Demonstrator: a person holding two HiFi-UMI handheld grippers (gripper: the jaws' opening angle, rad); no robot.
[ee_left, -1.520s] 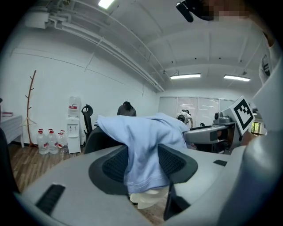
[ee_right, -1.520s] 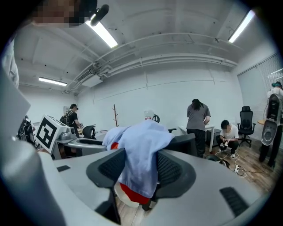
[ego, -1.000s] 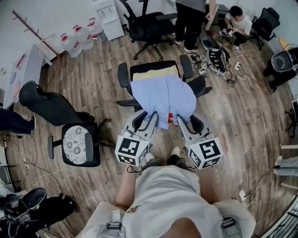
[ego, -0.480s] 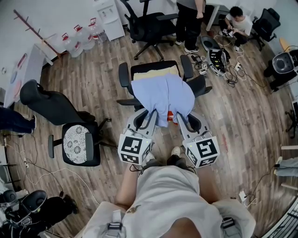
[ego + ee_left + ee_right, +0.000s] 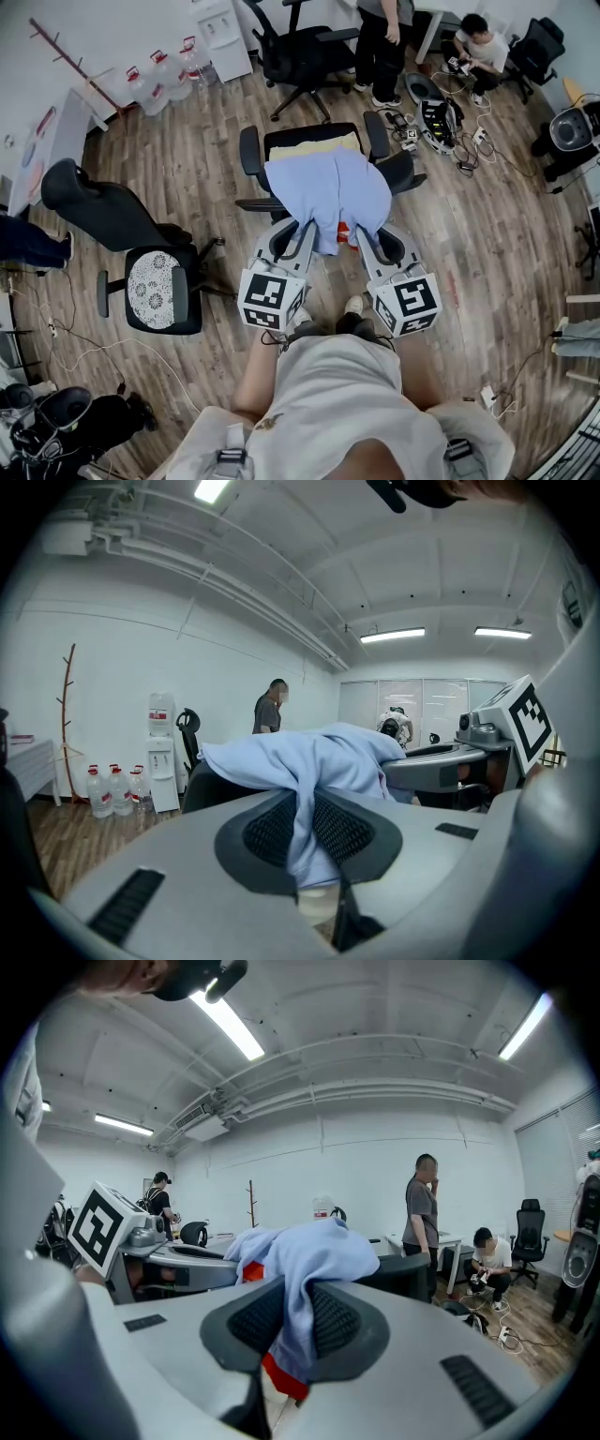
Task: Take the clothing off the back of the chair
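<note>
A light blue garment (image 5: 328, 192) hangs over the back of a black office chair (image 5: 249, 150) with a yellow seat cushion. Its hem falls toward me. My left gripper (image 5: 302, 234) is at the hem's left side. In the left gripper view the ribbed pads (image 5: 272, 832) pinch a fold of the blue cloth (image 5: 314, 761). My right gripper (image 5: 366, 239) is at the hem's right side, its jaws closing with the blue cloth (image 5: 314, 1251) pressed between the pads (image 5: 333, 1321). A red piece (image 5: 281, 1377) shows under the fold.
A second black chair with a patterned cushion (image 5: 155, 286) stands to the left, and another black chair (image 5: 300, 52) is beyond. A person stands (image 5: 380, 42) and another sits (image 5: 478, 42) at the back right, amid cables and gear (image 5: 441, 122). Water bottles (image 5: 155, 80) line the wall.
Both grippers stay at the garment's hem. Their jaws have narrowed onto the cloth. The garment has not come off the chair back.
</note>
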